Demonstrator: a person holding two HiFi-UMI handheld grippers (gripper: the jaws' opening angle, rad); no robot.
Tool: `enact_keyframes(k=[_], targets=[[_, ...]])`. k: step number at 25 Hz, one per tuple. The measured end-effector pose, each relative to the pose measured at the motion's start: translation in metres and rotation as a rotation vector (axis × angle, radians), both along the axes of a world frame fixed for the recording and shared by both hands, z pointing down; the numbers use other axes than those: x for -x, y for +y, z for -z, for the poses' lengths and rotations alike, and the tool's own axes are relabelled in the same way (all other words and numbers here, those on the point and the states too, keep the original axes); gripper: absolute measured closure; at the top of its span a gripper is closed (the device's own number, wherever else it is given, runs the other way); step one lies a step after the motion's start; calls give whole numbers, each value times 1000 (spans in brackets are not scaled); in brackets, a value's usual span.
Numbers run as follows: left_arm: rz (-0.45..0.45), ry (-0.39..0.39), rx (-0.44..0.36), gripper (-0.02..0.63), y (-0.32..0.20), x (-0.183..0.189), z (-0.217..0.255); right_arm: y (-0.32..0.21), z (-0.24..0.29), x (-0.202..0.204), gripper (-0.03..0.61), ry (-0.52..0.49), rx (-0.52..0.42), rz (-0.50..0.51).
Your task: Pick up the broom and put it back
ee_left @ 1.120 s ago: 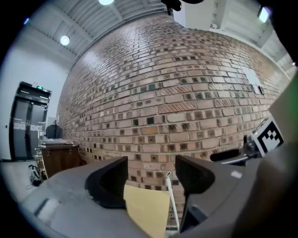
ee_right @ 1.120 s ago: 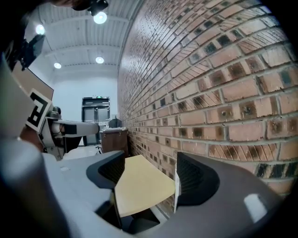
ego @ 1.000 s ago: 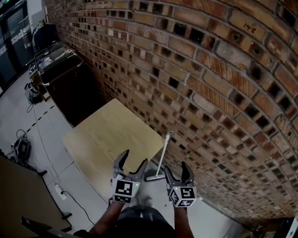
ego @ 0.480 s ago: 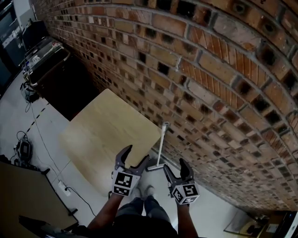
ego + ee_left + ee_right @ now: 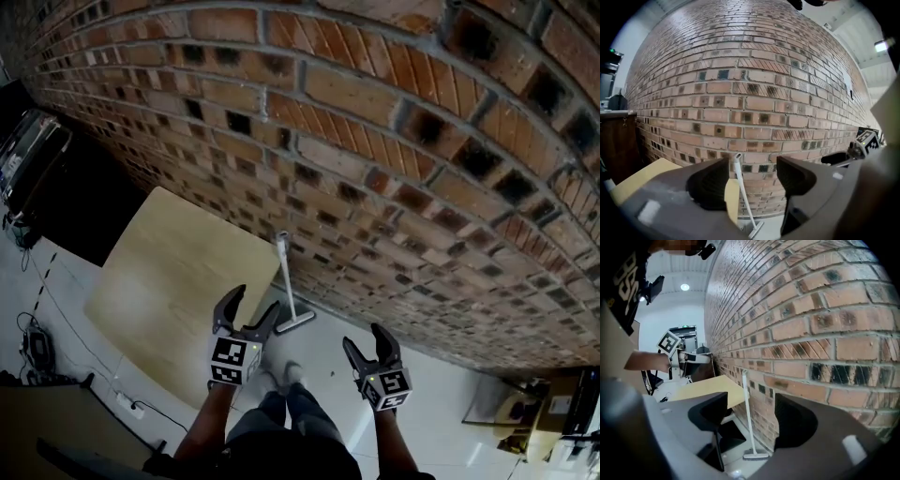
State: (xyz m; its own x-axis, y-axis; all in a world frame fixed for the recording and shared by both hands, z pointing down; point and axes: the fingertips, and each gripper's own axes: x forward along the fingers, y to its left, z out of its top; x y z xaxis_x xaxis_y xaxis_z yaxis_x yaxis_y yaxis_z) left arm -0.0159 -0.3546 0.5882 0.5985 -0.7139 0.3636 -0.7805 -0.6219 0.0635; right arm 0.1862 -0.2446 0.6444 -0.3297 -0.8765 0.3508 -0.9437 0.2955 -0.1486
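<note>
A rough brick wall [image 5: 375, 141] fills most of the head view, with a pale wooden bench [image 5: 178, 272] against it. The broom [image 5: 286, 286] stands head-down on the grey floor [image 5: 441, 403], its white handle leaning at the wall just beside the bench's corner. Compared with a second ago, wall and broom loom larger and both claws sit lower, so the person has closed in but the pickup is not yet made. The left claw [image 5: 255, 302] is spread and empty, with the broom framed well beyond its jaws, while the right claw [image 5: 364, 339], also empty, is closing a little from a wide spread.
</note>
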Motion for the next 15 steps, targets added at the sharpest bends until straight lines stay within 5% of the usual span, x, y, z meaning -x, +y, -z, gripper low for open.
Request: enact_keyframes(k=[7,15], targets=[[-8,-6,35,295,-10,-8,-19,12,-54,-15,267,-11,103,-57],[60,-24,82,295,-15,25,-39,-63,-114,54,284,-73,152,85]])
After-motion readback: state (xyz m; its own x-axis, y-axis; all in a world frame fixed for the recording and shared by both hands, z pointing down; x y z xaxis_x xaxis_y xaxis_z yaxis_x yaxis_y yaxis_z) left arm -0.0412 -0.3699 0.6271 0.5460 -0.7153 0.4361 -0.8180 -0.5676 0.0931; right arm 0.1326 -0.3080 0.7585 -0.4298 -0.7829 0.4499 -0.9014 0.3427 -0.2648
